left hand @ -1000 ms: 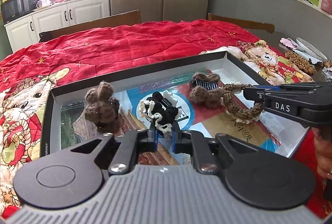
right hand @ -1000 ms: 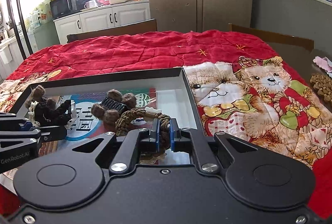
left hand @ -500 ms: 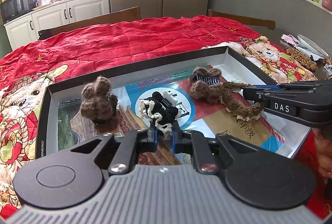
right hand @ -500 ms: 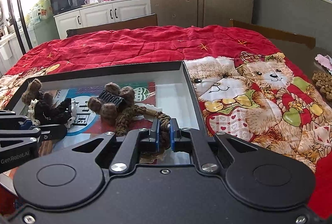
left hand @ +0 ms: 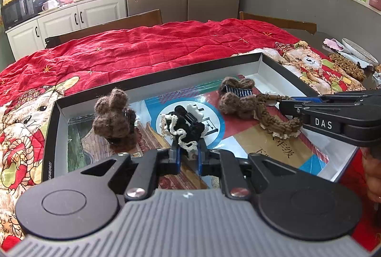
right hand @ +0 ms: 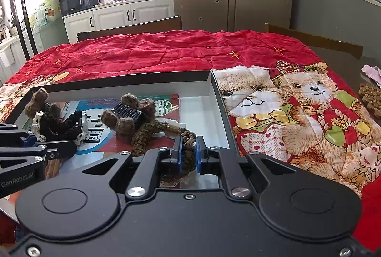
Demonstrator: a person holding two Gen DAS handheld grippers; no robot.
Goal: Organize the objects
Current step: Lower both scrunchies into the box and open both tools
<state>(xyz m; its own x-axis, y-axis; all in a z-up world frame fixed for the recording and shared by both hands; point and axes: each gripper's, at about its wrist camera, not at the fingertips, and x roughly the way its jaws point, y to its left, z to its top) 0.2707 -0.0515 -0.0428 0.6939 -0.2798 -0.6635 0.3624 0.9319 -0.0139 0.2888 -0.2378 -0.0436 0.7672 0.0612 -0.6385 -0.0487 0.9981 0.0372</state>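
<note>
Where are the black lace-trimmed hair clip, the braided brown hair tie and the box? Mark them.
black lace-trimmed hair clip point(left hand: 183, 124), left wrist view, black crochet middle.
braided brown hair tie point(right hand: 145, 135), right wrist view, braided loop.
box point(left hand: 152, 74), left wrist view, far black rim.

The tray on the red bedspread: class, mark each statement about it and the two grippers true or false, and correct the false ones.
1. The left gripper is shut on the black hair tie. True.
2. The right gripper is wide open over bare cloth. False: it is shut on the brown braided hair tie.
3. A brown fuzzy hair clip stands at the tray's left end in the left wrist view. True.
4. The tray is round and white outside. False: it is rectangular with a black outer rim.
5. Both grippers are inside the tray. True.
</note>
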